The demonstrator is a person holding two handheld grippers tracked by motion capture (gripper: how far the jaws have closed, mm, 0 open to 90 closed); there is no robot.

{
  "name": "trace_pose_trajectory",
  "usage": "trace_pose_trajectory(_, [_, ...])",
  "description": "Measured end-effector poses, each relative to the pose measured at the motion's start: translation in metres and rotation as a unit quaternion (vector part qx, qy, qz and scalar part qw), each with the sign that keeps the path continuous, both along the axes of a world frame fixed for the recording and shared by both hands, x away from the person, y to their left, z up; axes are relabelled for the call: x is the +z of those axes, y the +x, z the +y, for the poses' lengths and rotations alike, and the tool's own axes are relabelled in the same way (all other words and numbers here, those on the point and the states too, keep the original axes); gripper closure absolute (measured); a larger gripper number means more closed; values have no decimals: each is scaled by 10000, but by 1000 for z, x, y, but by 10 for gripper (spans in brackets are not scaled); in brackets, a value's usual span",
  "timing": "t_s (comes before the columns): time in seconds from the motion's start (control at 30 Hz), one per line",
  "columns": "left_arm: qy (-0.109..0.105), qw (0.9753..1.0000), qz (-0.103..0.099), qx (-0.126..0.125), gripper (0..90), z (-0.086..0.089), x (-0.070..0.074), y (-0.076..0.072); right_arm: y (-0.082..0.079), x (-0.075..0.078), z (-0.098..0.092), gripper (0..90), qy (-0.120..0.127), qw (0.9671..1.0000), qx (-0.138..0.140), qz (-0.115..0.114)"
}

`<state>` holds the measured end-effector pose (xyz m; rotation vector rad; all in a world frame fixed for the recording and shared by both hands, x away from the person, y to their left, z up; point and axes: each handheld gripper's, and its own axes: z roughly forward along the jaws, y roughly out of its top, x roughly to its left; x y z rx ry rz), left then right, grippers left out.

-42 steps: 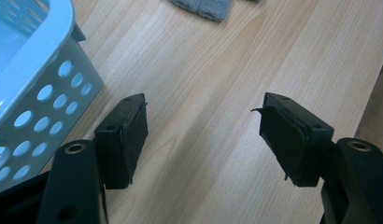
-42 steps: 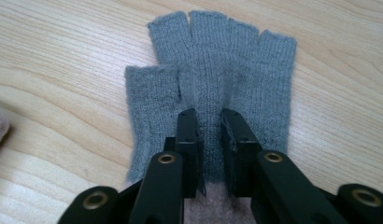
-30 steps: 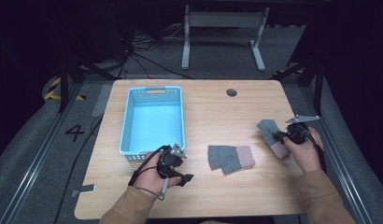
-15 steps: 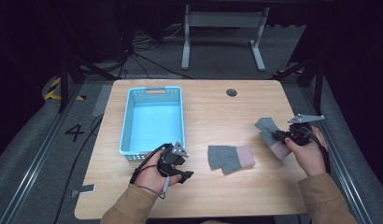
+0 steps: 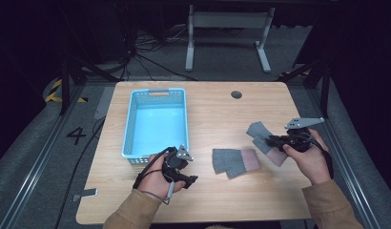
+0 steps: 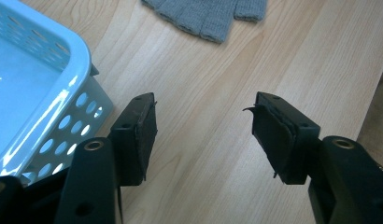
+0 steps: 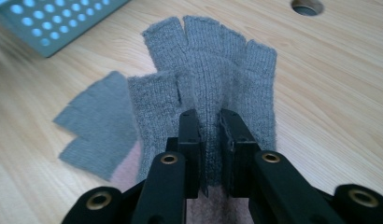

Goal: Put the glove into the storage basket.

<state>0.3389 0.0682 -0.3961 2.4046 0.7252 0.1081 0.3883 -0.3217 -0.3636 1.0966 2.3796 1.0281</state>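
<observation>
Work in hand: picking up a grey fingerless glove (image 7: 213, 74) from the right side of the table (image 5: 217, 114), most likely to carry it to the blue basket (image 5: 158, 93).

Right gripper: the right gripper (image 7: 210, 154) is pinched onto a raised fold of knit along the middle of the glove; the jaws stand nearly together with cloth between them. Gripping a central ridge rather than an edge should let the glove lift evenly instead of dangling from one corner.

Glove position: in the high view the glove (image 5: 260, 133) lies at the right of the table, its pink cuff toward the near edge and the finger stubs pointing far-left. In the right gripper view a grey flap spreads to its left, touching it; whether that is part of the same glove cannot be told.

Second glove: another grey glove with a pink cuff (image 5: 234, 160) lies flat near the table's middle, well apart from both grippers, waiting its turn.

Left gripper: the left gripper (image 6: 203, 135) hangs released, jaws wide with bare wood between them, holding nothing. It sits just beside the basket's near-right corner, seemingly parked out of the way.

Basket: it stands at the left, long side running near to far, and looks empty.

Next move, as a judgement: lift straight up, then travel left across the second glove without dragging it.
</observation>
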Motion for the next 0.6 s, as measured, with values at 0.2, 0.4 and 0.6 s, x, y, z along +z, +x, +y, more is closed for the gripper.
trace_pose_trajectory(0.2, [32, 9998, 187, -83, 465, -1, -2, -1, -4, -2, 17, 801, -47, 9992, 389, 40])
trace_pose_trajectory(0.4, [-86, 9992, 335, -199, 497, -2, -5, 0, -7, -6, 33, 798, -139, 9968, 781, 78])
trace_pose_trajectory(0.6, [-299, 9985, 372, -258, 539, -4, -7, 0, -11, -11, 46, 793, -215, 9941, 1055, 93])
